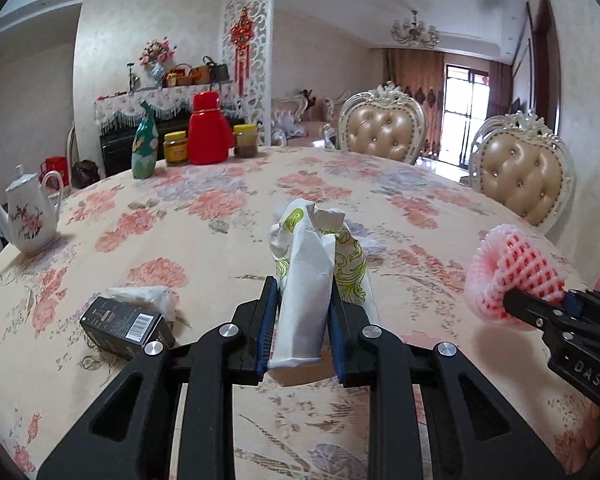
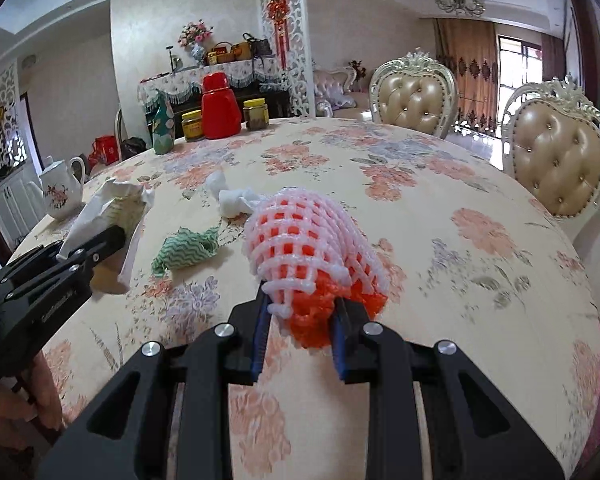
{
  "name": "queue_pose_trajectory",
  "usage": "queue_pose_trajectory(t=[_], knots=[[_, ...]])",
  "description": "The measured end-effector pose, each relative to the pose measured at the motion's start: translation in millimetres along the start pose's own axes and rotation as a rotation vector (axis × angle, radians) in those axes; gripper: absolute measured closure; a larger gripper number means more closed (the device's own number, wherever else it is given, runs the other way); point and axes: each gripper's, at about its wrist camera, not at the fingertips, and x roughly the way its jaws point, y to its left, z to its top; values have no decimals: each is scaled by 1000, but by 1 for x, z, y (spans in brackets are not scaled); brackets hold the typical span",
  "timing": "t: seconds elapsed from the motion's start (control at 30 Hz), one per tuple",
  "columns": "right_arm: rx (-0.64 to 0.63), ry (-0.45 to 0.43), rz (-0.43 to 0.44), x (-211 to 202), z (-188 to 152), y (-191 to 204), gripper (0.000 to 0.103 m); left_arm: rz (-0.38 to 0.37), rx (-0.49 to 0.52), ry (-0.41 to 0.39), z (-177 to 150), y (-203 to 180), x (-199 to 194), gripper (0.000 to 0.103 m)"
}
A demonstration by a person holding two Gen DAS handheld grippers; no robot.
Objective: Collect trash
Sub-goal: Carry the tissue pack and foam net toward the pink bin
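My left gripper point(image 1: 303, 296) is shut on a crumpled white paper bag with green print point(image 1: 306, 280), held above the floral tablecloth; the bag also shows in the right wrist view point(image 2: 108, 216). My right gripper point(image 2: 302, 312) is shut on a pink foam fruit net with orange plastic inside point(image 2: 304, 248); it shows at the right of the left wrist view point(image 1: 512, 276). On the table lie a black carton point(image 1: 126, 326), a white tissue point(image 1: 148, 294), a green patterned wrapper point(image 2: 186, 250) and a white tissue wad point(image 2: 232, 196).
A white teapot point(image 1: 28, 216) stands at the table's left edge. A red thermos point(image 1: 208, 130), two jars point(image 1: 175, 148) and a green vase point(image 1: 145, 148) stand at the far edge. Two padded chairs point(image 1: 384, 128) stand behind the table.
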Motion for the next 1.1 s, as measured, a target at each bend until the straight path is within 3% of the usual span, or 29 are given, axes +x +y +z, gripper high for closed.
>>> queue_pose_trajectory(t=[0.4, 0.77, 1.1], knots=[[45, -44, 2, -49, -18, -18, 77, -39, 97, -18, -11, -37, -20, 81], [47, -82, 10, -82, -31, -42, 77, -41, 135, -31, -25, -76, -66, 81], [47, -115, 8, -112, -45, -65, 76, -93, 155, -30, -34, -113, -82, 80]])
